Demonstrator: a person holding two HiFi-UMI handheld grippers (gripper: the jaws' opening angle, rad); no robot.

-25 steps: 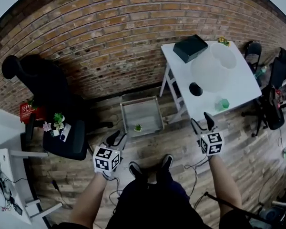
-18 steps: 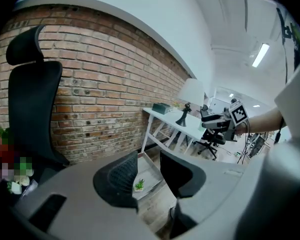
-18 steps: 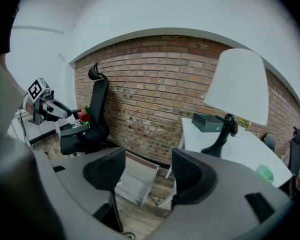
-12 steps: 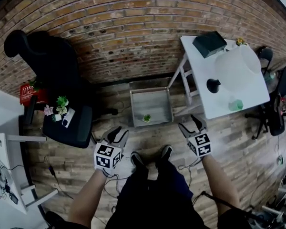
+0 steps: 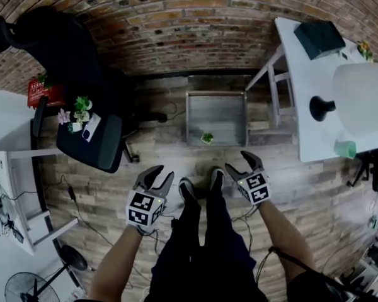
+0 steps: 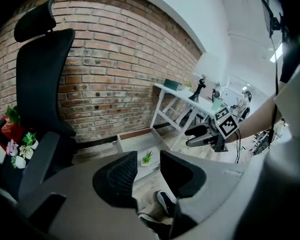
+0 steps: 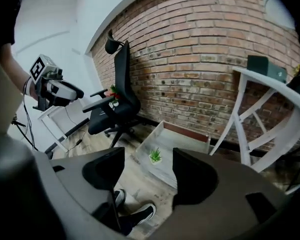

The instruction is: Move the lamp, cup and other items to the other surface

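Task stock, as you stand:
- Pending: lamp [image 5: 363, 99] mid-table [image 5: 310, 137]; cup [image 5: 345, 148] at its near corner; dark box [image 5: 319, 38] at its wall-side edge. By my reading, none is moved yet.
- Likely placed: small plant [image 5: 207, 137], near edge of the floor tray [image 5: 217, 109].
- Your left gripper [image 5: 164, 172]: jaws partly apart, empty.
- Your right gripper [image 5: 239, 161]: jaws wide, just opened further, empty.

The head view looks steeply down from overhead. Both gripper views face along their jaws; all three share the floor tray [image 5: 218, 109].
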